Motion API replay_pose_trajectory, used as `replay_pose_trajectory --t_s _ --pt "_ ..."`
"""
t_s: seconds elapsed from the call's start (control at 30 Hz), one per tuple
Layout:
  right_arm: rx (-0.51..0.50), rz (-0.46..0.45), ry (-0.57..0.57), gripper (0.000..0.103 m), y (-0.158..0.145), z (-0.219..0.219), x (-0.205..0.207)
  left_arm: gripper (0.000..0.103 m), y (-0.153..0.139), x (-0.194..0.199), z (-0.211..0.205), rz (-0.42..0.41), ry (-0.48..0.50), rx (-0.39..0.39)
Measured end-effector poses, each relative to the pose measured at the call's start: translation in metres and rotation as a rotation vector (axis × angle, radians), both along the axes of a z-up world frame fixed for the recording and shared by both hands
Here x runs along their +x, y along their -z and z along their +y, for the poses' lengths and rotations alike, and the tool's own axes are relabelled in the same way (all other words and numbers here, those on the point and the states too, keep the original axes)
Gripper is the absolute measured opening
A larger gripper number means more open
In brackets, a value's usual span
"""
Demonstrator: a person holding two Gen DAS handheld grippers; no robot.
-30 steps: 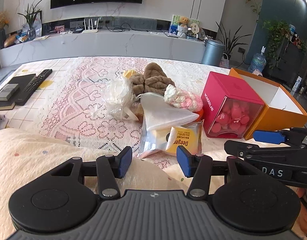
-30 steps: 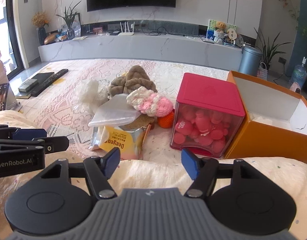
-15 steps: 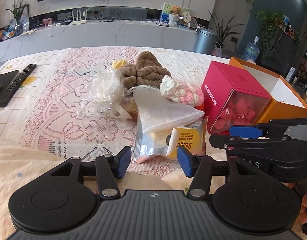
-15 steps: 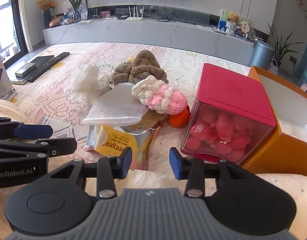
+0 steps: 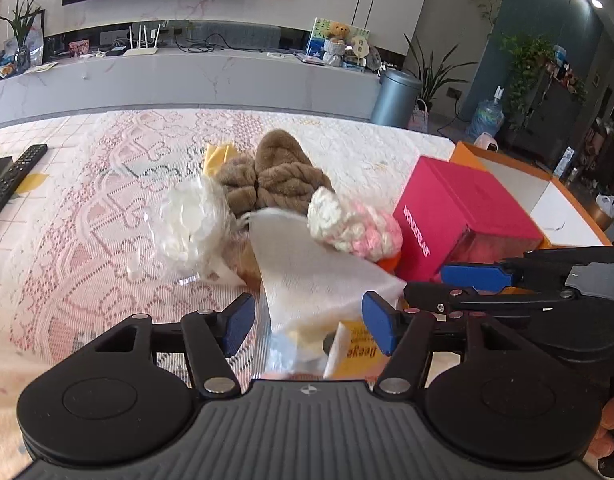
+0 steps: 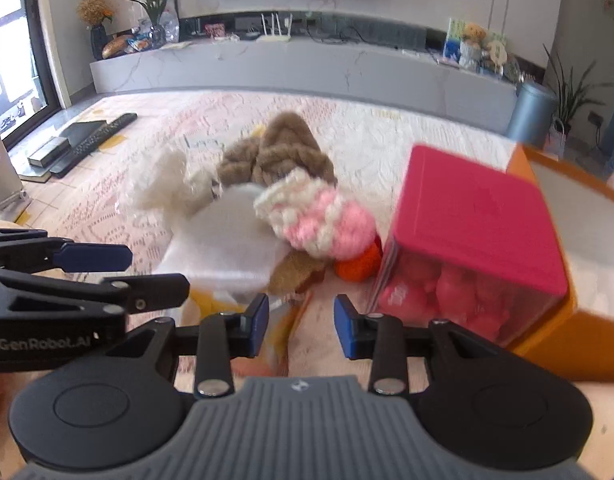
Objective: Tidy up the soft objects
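Observation:
A pile of soft things lies mid-table: a brown knitted piece (image 5: 275,176) (image 6: 279,156), a pink-and-white crocheted piece (image 5: 353,228) (image 6: 319,220), a white folded cloth (image 5: 307,276) (image 6: 223,236), a crumpled clear plastic bag (image 5: 187,220), a small orange ball (image 6: 357,264) and a yellow snack packet (image 5: 359,350). My left gripper (image 5: 309,326) is open, its jaws on either side of the white cloth's near edge. My right gripper (image 6: 301,330) is open and empty, low in front of the pile; it also shows in the left wrist view (image 5: 477,278).
A pink box of pink balls (image 5: 459,216) (image 6: 471,240) stands right of the pile, against an open orange box (image 5: 547,196) (image 6: 579,208). A remote (image 5: 11,178) and dark flat items lie far left. Lace tablecloth (image 5: 87,208) covers the table.
Both grippers have moved forward toward the pile. The left jaws have opened wider around the white cloth's edge. The right jaws narrowed, then widened slightly.

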State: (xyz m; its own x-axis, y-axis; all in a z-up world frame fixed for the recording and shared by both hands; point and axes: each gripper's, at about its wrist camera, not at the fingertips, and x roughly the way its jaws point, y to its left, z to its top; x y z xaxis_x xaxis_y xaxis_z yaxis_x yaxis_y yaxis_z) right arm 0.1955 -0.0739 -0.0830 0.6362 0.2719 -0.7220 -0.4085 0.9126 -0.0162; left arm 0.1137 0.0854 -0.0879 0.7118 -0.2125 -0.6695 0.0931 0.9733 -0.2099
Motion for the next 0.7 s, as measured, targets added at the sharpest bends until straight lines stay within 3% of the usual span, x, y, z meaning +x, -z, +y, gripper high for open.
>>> replay_pose_trajectory --t_s 0.1,0.27,0.43,0.5,0.57,0.7 --pt "-0.017 -0.024 -0.034 0.024 -0.005 0.007 0.009 0.076 -0.004 0.01 0.008 0.011 -0.016 -0.046" --pt "-0.061 -0.03 -0.081 0.02 0.002 0.016 0.023 0.078 0.006 0.036 0.018 0.097 -0.054 -0.147" --pt "-0.093 -0.02 -0.121 0.018 0.014 0.024 0.03 0.074 0.019 0.053 0.017 0.147 -0.073 -0.19" --pt "-0.1 -0.016 -0.127 0.017 0.017 0.027 0.031 0.072 0.018 0.057 0.011 0.155 -0.062 -0.176" --pt "-0.102 -0.007 -0.124 0.017 0.02 0.028 0.032 0.062 0.017 0.06 0.004 0.154 -0.045 -0.151" --pt "-0.105 0.005 -0.122 0.017 0.024 0.027 0.034 0.056 0.014 0.058 -0.008 0.146 -0.025 -0.084"
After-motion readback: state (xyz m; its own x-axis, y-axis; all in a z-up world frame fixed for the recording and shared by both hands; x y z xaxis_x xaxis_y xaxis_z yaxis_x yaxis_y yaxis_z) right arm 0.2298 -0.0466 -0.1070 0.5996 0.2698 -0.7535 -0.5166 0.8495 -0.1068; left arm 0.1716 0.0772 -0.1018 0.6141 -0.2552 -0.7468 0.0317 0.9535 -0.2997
